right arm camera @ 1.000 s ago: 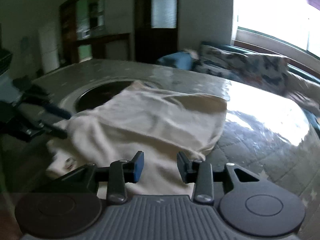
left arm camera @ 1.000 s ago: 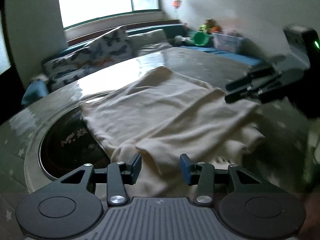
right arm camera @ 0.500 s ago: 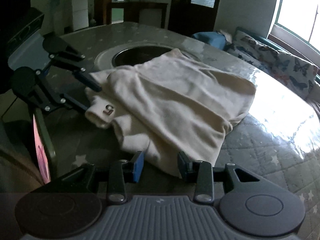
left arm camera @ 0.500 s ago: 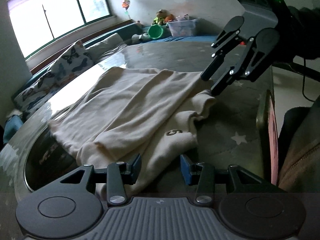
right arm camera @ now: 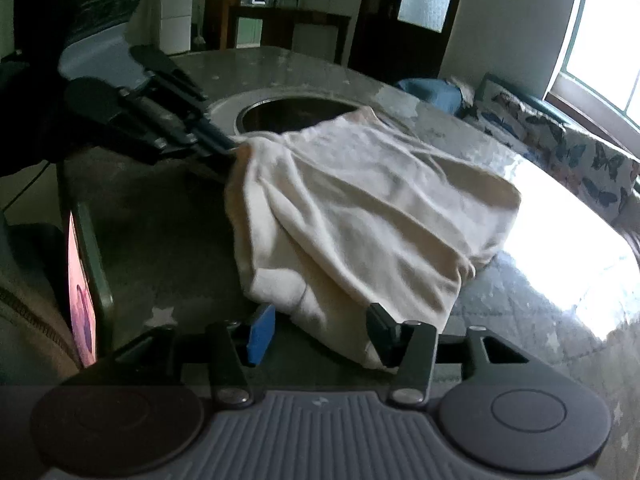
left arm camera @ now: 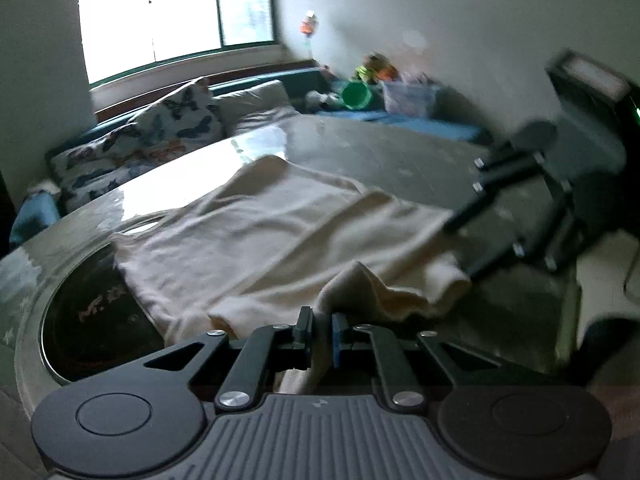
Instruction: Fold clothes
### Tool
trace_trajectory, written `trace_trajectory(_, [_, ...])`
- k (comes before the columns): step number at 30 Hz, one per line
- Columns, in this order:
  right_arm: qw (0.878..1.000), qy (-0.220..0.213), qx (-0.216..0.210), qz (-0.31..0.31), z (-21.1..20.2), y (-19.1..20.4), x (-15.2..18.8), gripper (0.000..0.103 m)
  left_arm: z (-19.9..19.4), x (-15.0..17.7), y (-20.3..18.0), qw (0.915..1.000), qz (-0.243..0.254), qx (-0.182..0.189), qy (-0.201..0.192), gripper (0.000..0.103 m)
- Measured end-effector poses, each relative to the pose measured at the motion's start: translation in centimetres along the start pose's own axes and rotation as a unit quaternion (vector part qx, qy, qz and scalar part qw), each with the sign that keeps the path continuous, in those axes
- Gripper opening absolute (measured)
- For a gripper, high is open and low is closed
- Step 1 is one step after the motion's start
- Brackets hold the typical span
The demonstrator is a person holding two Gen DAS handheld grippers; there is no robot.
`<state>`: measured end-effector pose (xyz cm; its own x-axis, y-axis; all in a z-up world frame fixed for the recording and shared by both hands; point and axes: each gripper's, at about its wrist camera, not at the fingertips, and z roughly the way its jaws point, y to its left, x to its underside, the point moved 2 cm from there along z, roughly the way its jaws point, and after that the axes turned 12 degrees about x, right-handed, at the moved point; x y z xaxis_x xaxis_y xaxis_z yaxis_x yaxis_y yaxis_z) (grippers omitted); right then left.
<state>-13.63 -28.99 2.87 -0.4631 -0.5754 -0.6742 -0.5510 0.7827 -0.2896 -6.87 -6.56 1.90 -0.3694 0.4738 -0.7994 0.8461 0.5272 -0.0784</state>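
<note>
The left tongs have just closed onto a fold of the cream garment lying mid-counter; the right tongs, just widening, straddle its near hem unclamped, so lifting looks imminent.

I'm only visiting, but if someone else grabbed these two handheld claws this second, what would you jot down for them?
Left claw: shut on a bunched edge of the cream garment, which it has just closed on.
Right claw: open; its jaws have just been opening, with the garment's near corner lying between them, not pinched.
Garment: lies on the round table, partly folded over itself and rumpled, one end over the dark round inset.
Done: a first rough fold, it seems.
Left: probably grip with the right claw, then fold and smooth.
</note>
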Motion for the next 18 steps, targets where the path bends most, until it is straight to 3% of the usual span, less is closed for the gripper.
trace_trajectory(10, [0.999, -0.033, 0.011, -0.042, 0.6, 1.3, 0.1, 0.061, 0.5, -1.7, 3.3, 0.9968, -0.075, 0.012, -0.024, 0.009])
trace_trajectory(18, [0.995, -0.079, 0.056, -0.034, 1.0, 1.0, -1.0, 0.052, 0.1, -1.4, 2.9, 0.9975, -0.066, 0.014, -0.017, 0.01])
